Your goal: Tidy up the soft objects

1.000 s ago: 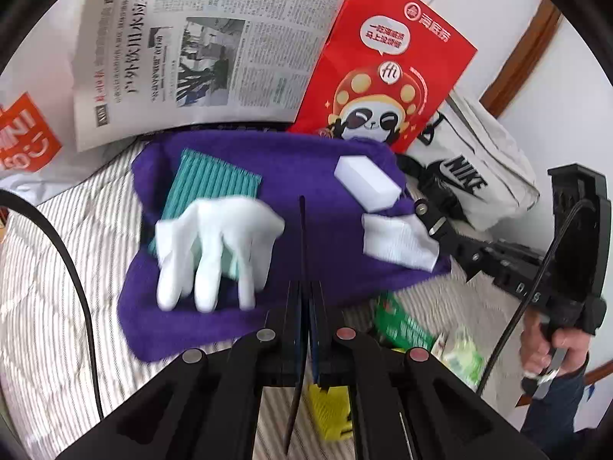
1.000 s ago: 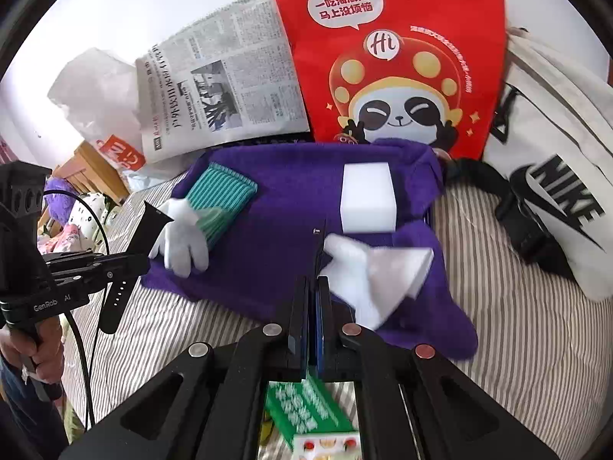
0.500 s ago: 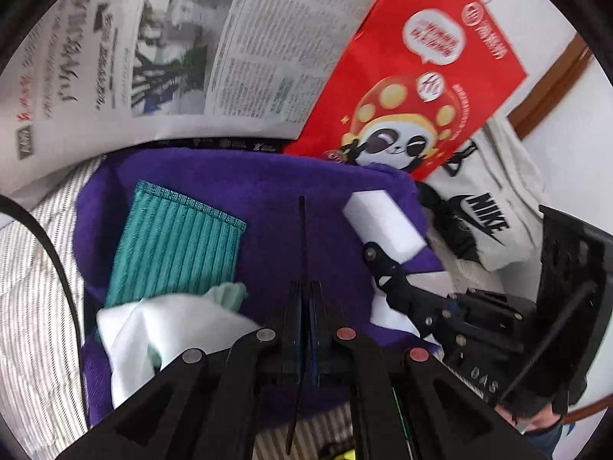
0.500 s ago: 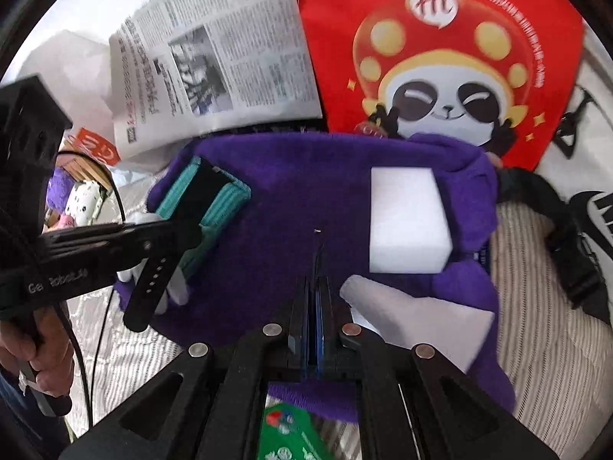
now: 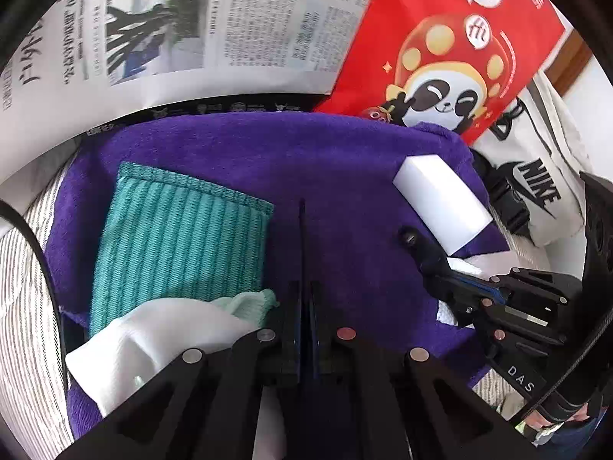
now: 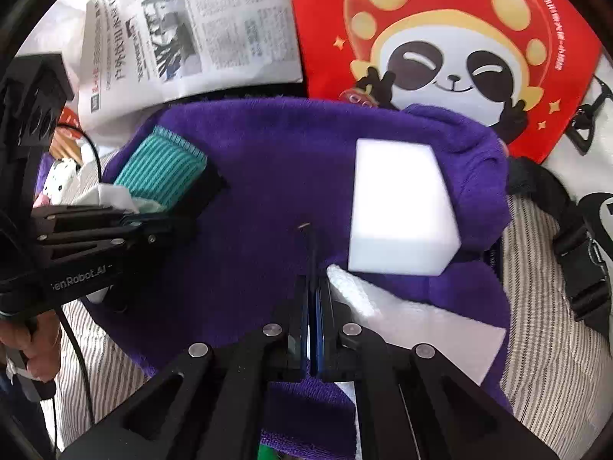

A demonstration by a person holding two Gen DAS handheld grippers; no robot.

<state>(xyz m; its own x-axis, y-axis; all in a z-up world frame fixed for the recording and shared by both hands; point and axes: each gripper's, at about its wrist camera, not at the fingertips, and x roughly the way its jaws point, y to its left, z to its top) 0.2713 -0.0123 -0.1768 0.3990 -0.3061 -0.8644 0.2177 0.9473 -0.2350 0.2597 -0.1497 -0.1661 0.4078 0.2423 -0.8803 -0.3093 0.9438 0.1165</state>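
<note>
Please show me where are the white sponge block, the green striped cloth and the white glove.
white sponge block [image 6: 398,207], right wrist view, front face.
green striped cloth [image 5: 180,237], left wrist view, ribbed middle.
white glove [image 5: 153,341], left wrist view, palm.

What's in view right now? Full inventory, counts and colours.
towel: 1, purple, spread on the striped bedding
cloth: 1, teal ribbed, left part of towel
glove: 1, white, overlapping cloth's near end
sponge block: 1, white, right part of towel
tissue: 1, white, just in front of sponge block
newspaper: 1, propped behind towel
paper bag: 1, red with panda, behind towel
Nike bag: 1, off-white, far right
bedding: striped
left gripper: jaws shut, empty
right gripper: jaws shut, empty
</note>
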